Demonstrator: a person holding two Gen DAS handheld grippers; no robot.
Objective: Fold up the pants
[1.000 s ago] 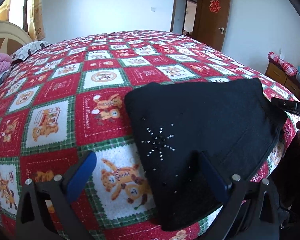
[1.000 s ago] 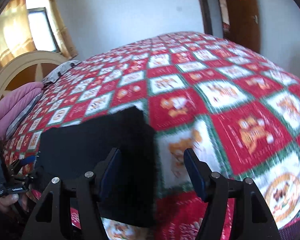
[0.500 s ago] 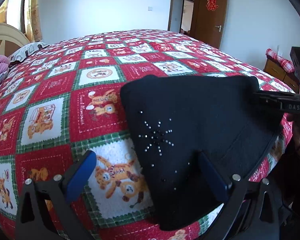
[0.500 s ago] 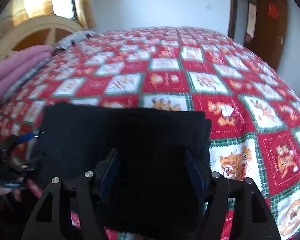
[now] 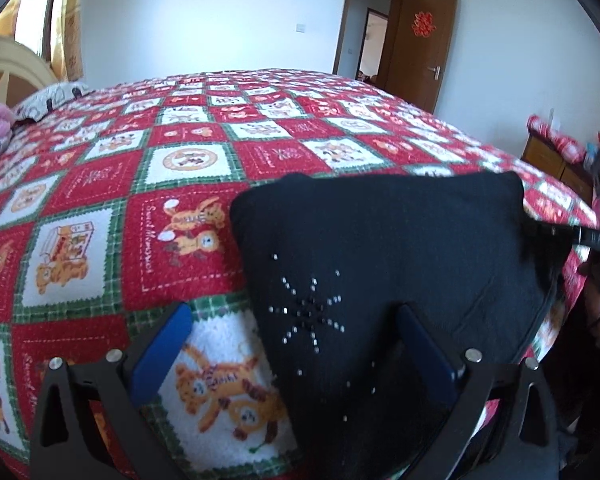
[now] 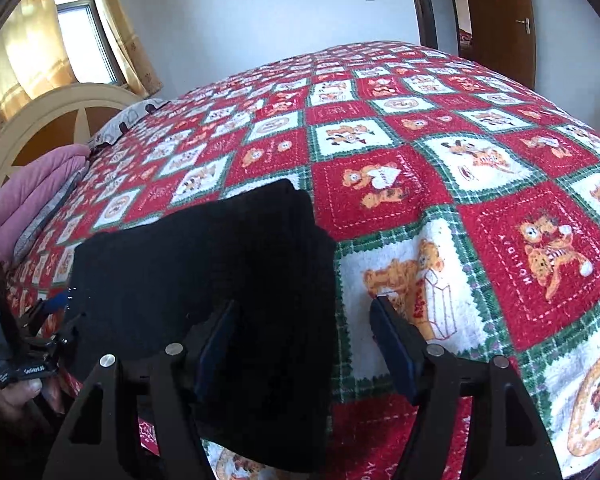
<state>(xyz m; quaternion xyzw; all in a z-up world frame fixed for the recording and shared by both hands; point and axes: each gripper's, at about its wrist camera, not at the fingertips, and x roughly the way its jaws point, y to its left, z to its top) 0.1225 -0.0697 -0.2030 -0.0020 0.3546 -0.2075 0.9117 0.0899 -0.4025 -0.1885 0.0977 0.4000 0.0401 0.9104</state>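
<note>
The black pants (image 5: 380, 264) lie folded into a compact rectangle at the near edge of the bed, with a rhinestone star on top. My left gripper (image 5: 292, 340) is open and empty, its jaws astride the left edge of the fold. In the right wrist view the pants (image 6: 204, 264) lie left of centre. My right gripper (image 6: 304, 344) is open and empty, its jaws astride the right edge of the fold. The right gripper also shows in the left wrist view (image 5: 596, 236), at the pants' far right corner.
The bed carries a red, white and green patchwork quilt (image 5: 188, 184) with bear prints. A folded pink blanket (image 6: 32, 196) and a pillow lie by the cream headboard (image 6: 40, 120). A brown door (image 5: 420, 44) stands open at the back. A wooden cabinet (image 5: 556, 160) stands right.
My right gripper swung from over the middle of the pants to their right edge. The left gripper stayed over the left edge; its view tilted up a little. Both stayed open.
</note>
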